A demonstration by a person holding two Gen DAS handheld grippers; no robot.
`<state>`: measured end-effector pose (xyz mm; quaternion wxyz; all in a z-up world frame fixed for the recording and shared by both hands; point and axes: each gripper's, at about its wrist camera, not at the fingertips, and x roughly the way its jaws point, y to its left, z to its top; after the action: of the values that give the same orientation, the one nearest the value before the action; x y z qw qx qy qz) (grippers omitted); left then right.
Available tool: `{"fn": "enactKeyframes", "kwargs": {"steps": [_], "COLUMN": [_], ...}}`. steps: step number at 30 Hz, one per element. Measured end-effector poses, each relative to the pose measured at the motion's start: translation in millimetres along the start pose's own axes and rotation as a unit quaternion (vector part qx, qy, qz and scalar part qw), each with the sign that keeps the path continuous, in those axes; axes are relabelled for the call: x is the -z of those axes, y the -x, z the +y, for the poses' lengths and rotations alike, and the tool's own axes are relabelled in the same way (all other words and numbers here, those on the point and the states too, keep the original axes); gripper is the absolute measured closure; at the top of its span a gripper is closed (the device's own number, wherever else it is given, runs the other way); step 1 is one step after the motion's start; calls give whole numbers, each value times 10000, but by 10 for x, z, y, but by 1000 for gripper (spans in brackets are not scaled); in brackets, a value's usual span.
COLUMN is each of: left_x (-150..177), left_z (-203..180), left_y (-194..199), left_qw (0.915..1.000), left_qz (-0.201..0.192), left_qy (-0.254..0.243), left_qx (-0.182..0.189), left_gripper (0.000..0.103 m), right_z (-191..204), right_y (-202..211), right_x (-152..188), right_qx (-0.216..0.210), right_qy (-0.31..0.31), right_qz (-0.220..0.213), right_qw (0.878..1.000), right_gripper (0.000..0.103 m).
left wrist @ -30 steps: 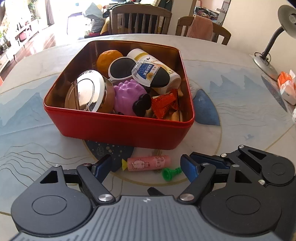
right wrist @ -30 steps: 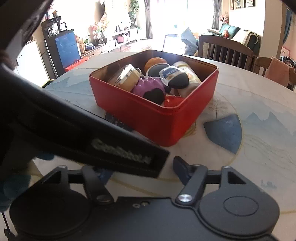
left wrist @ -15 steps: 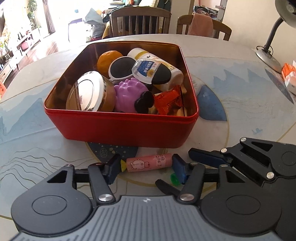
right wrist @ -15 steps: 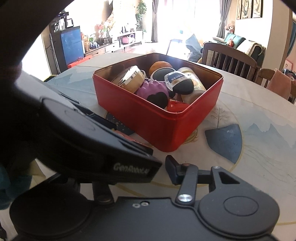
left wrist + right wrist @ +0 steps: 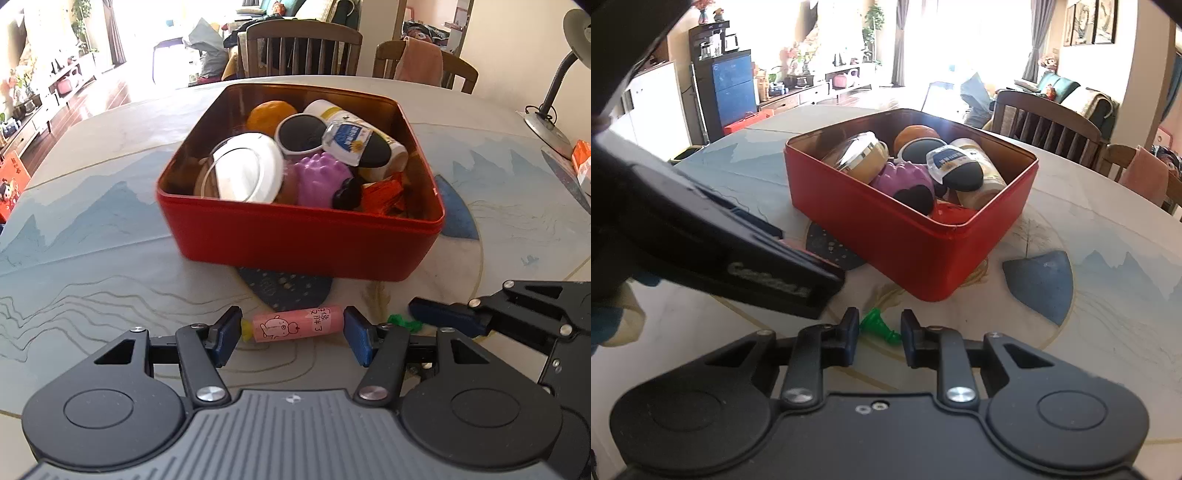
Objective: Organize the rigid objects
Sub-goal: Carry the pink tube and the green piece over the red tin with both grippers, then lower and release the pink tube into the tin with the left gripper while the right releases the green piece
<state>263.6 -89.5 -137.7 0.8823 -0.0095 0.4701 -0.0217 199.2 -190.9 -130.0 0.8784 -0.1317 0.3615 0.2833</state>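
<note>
A pink candy-shaped tube with a pig drawing lies on the table in front of the red tin box. My left gripper has closed its blue pads on the tube's two ends. A small green chess-like piece lies on the table between the fingers of my right gripper, whose jaws stand a little apart around it without clearly touching. The piece also shows in the left wrist view. The box holds a jar, an orange, sunglasses, a bottle, a purple toy and a red wrapper.
The two grippers sit close side by side; the left one fills the left of the right wrist view. A desk lamp and an orange packet stand at the table's right. Chairs stand behind the table.
My left gripper has moved forward and closed on the pink tube. My right gripper has moved in and narrowed around the green piece.
</note>
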Motion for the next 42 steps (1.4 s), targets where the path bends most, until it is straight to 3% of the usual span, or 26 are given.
{"fn": "enactKeyframes", "kwargs": {"steps": [21,42], "left_x": [-9,-689], "left_z": [269,434], "left_y": [564,1009], "left_qw": [9992,9921], "left_qz": [-372,-1245], "left_qy": [91,-37], "left_qx": [91,115], "left_gripper": [43,43], "right_z": [-33,-52], "right_y": [531,723], "right_x": [-201,-945], "right_qx": [403,707], "right_qy": [-888,-610], "right_qz": [-276,-947], "right_qw": [9948,9911], "right_gripper": [80,80]}}
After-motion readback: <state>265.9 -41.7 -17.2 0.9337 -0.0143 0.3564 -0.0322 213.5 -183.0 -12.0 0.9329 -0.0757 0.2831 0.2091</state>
